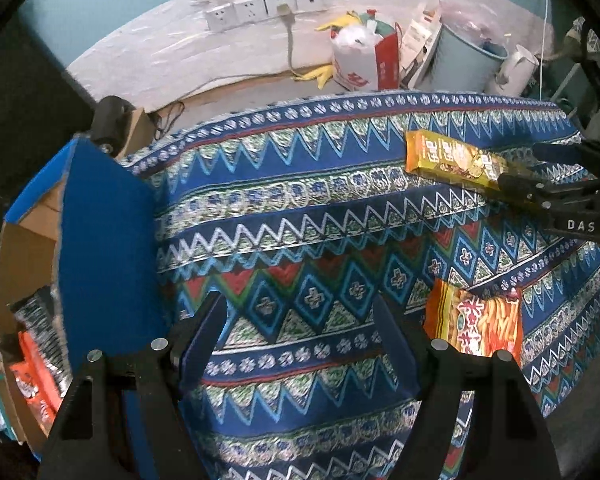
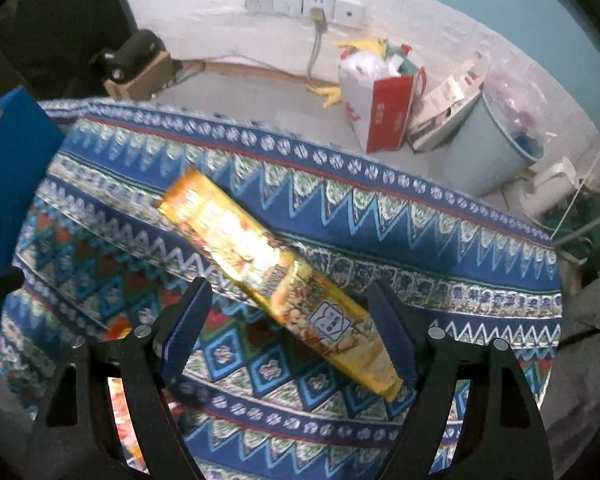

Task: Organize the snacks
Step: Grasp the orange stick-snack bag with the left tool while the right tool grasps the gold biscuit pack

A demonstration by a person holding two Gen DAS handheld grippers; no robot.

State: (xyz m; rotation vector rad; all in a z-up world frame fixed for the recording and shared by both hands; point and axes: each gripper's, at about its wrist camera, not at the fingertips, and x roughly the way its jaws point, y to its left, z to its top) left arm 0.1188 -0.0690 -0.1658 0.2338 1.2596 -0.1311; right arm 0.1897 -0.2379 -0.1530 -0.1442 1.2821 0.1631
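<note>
The right gripper (image 2: 288,332) hangs over a long yellow biscuit pack (image 2: 276,276) with its jaws standing wide apart and nothing clamped between them. The pack's near end lies against the inner face of the right-hand finger, while the other finger stands well clear. A likely mishap from here: the pack lies slantwise across the jaw line, so a closing pinch could catch only the crimped end, and the long wrapper would droop, swivel or slip out on the lift. The glossy film also looks slippery, and a hard squeeze may crush the biscuits inside.

The left gripper (image 1: 300,332) is likewise open and empty, poised above bare patterned tablecloth (image 1: 300,208). An orange snack bag (image 1: 476,320) lies just beside its right-hand finger, outside the jaws (a closing here would grasp only cloth or nothing).

The yellow pack is slim and rectangular, shiny gold with pictures of biscuits and a small white label near one end. It lies flat on the cloth toward the table's far right part. The orange bag is flat and crinkly, printed with red characters, near the front edge. At the table's left stands a blue-edged cardboard box (image 1: 100,240), already holding several packets.
</note>
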